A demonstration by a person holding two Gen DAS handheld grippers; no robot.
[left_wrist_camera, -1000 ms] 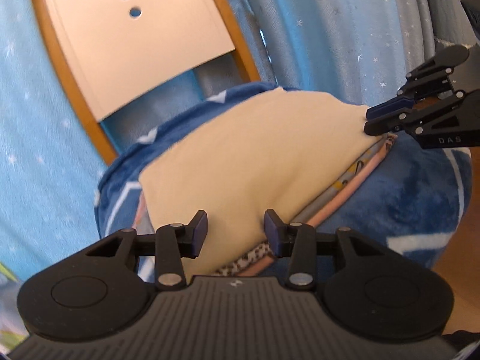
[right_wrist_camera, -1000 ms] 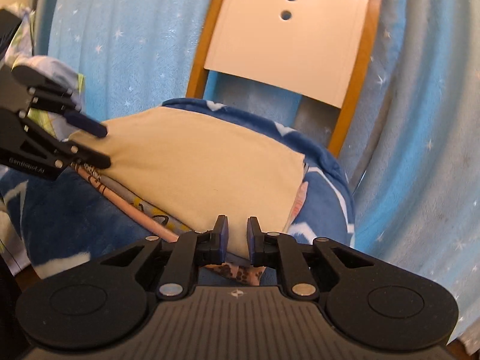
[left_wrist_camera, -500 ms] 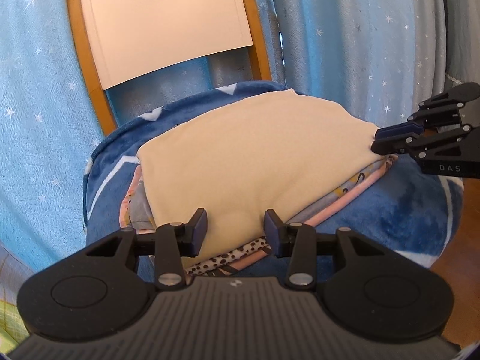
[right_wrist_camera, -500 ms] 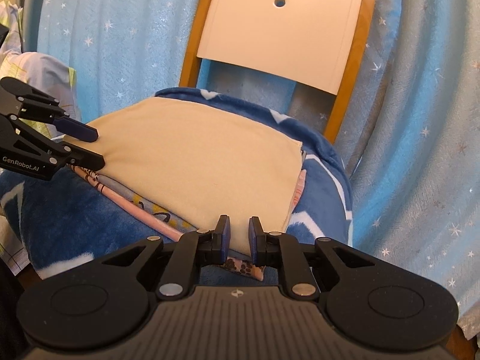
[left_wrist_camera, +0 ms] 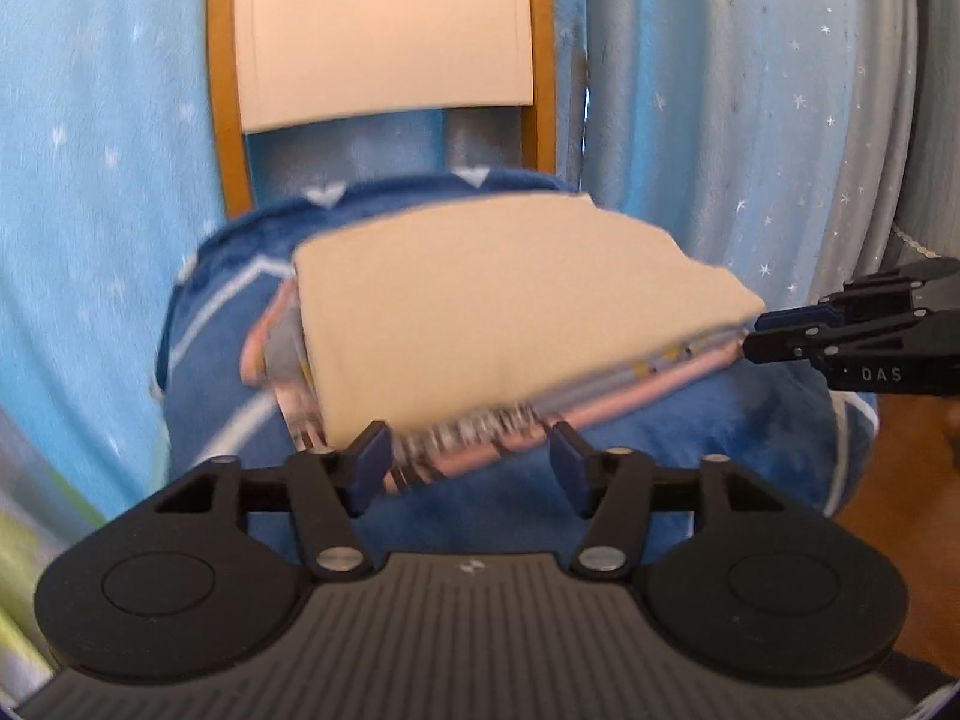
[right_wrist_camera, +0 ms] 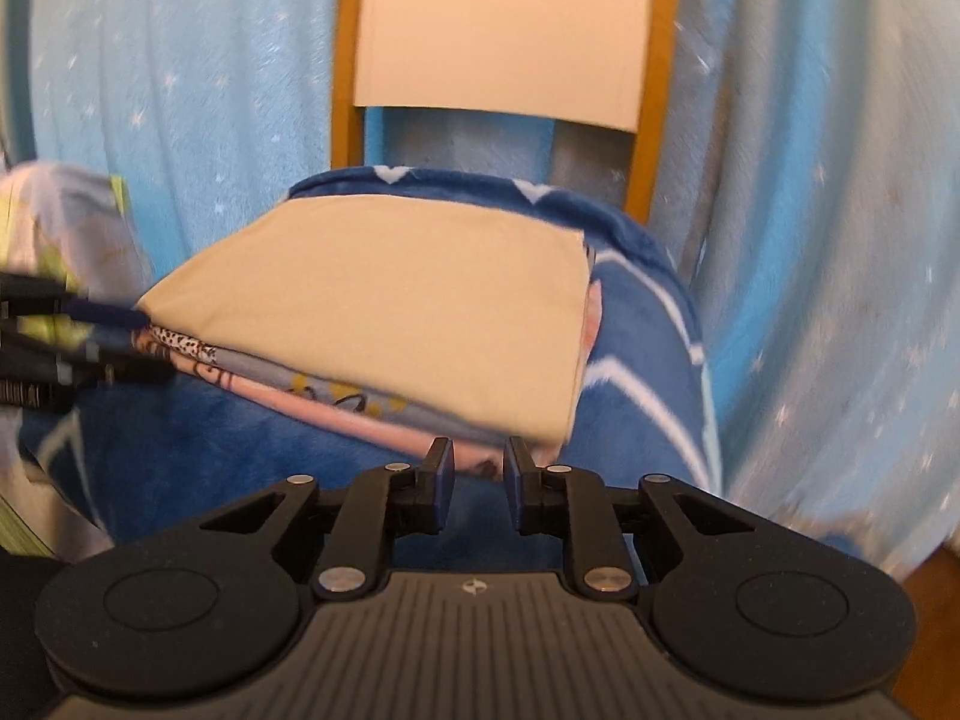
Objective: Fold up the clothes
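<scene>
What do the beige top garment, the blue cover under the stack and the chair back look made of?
Beige garment: smooth matte knit, likely cotton; lies flat without sheen. Blue cover: plush fleece, fuzzy nap visible. Chair back: pale, smooth panel in an orange-brown frame, probably wood.

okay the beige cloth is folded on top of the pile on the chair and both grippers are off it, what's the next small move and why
Probably back both grippers away. The beige cloth lies flat and squared on the pile. The left gripper and right gripper stand open just short of the near edge, holding nothing, so this fold looks finished.
</scene>
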